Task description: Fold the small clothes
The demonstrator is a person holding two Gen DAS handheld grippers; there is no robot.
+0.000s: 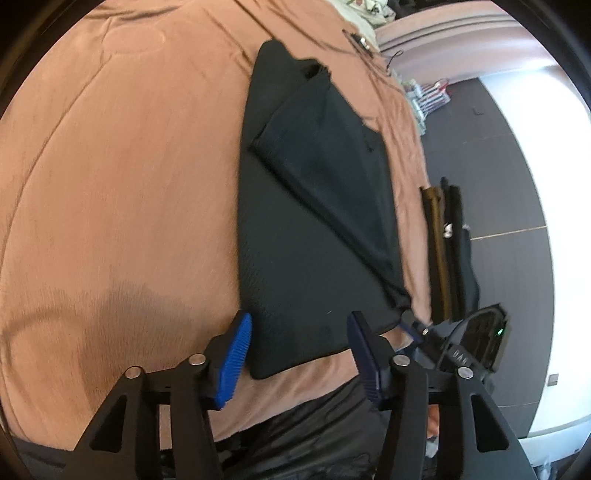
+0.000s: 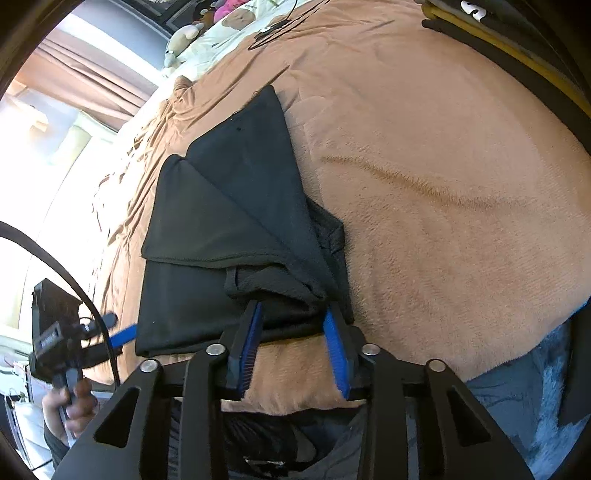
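Observation:
A black garment point(image 1: 314, 221) lies partly folded on a tan fleece blanket point(image 1: 129, 184), with one flap laid diagonally over it. My left gripper point(image 1: 299, 325) is open, its blue pads on either side of the garment's near corner, holding nothing. In the right wrist view the same garment point(image 2: 229, 229) shows with a triangular fold on top. My right gripper point(image 2: 293, 314) is open around a bunched black fold at the garment's near right edge; the pads stand apart from it. The left gripper point(image 2: 118, 332) also shows there at the garment's left corner.
A stack of folded dark and yellow clothes point(image 2: 517, 44) lies at the far right on the blanket. A dark floor point(image 1: 498, 166) runs beside the bed. Pillows and soft toys point(image 2: 221, 22) lie at the far end. My dark trousers point(image 1: 314, 435) show below the bed edge.

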